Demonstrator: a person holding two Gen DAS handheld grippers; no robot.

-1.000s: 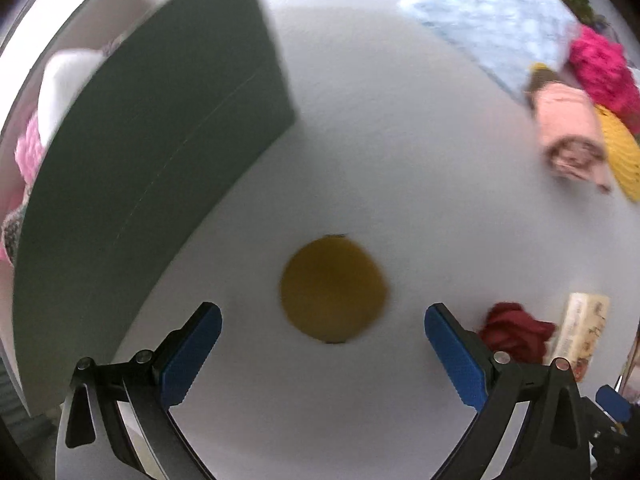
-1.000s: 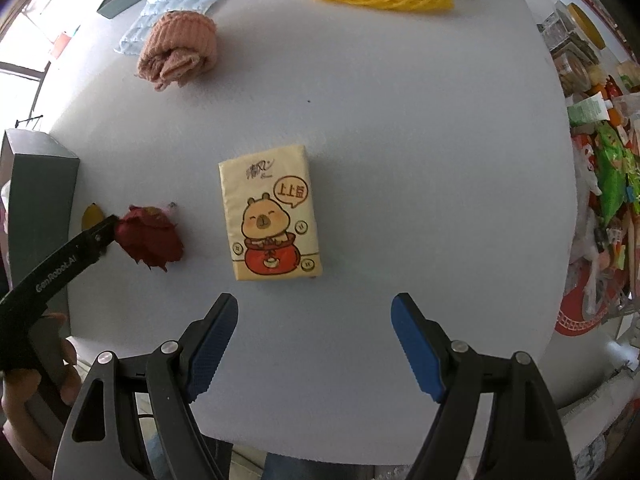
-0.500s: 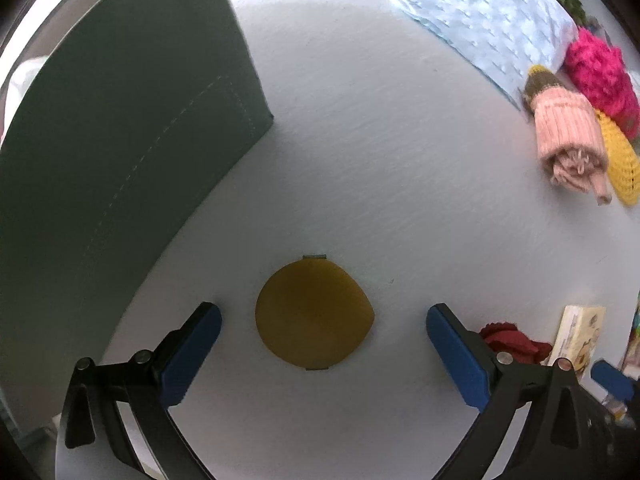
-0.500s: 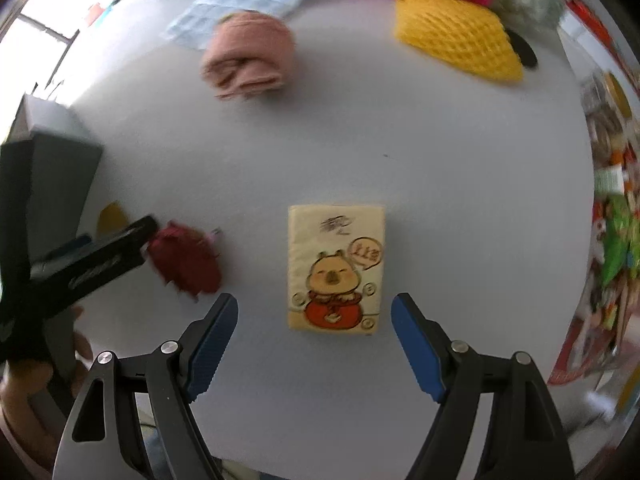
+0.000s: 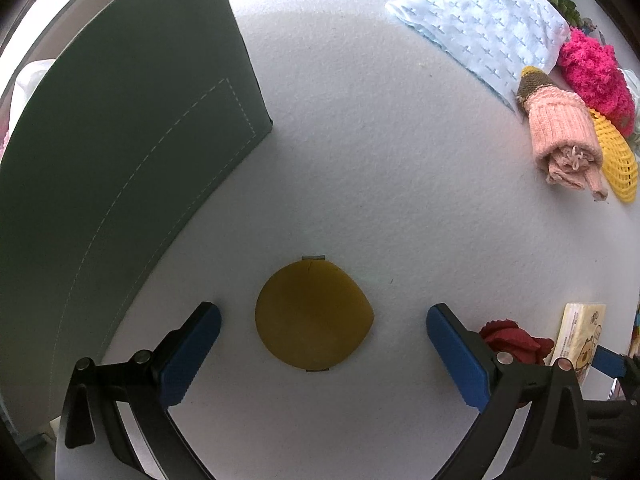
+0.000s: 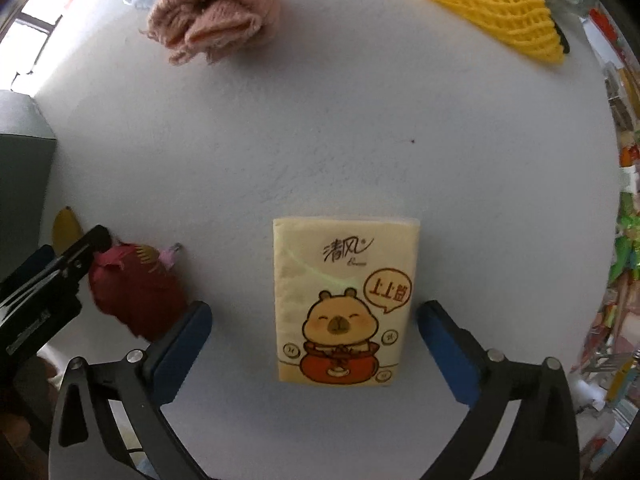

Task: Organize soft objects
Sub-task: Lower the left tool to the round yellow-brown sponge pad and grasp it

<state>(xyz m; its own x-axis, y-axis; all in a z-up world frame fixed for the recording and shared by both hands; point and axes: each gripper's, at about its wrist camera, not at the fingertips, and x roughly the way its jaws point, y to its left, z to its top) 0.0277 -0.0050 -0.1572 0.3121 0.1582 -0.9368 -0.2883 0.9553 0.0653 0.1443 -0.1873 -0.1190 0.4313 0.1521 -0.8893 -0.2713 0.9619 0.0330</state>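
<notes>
Tissue pack (image 6: 344, 304) w/ cartoon print lies flat on white table (image 6: 360, 140), centred between the pads of the right hand-held gripper (image 6: 314, 340); jaws are opening, pads clear of the pack on both sides, no contact. Dark red knit item (image 6: 136, 300) sits at approx. 9 o'clock from the pack, just beside the gripper's left pad. Pink knit roll (image 6: 216, 16) at 11 o'clock, well apart; yellow foam net (image 6: 496, 12) at 1 o'clock, near table edge. Left hand-held gripper (image 5: 323, 352): jaws apart, nothing held; yellow round pad (image 5: 314, 314) lies on the table between its fingers, untouched. Dark green box (image 5: 120, 160) stands at 10 o'clock from the pad. Light blue cloth (image 5: 484, 20) at 1 o'clock, w/ bright pink fluffy item (image 5: 596, 72) just beside it, at far table edge.
</notes>
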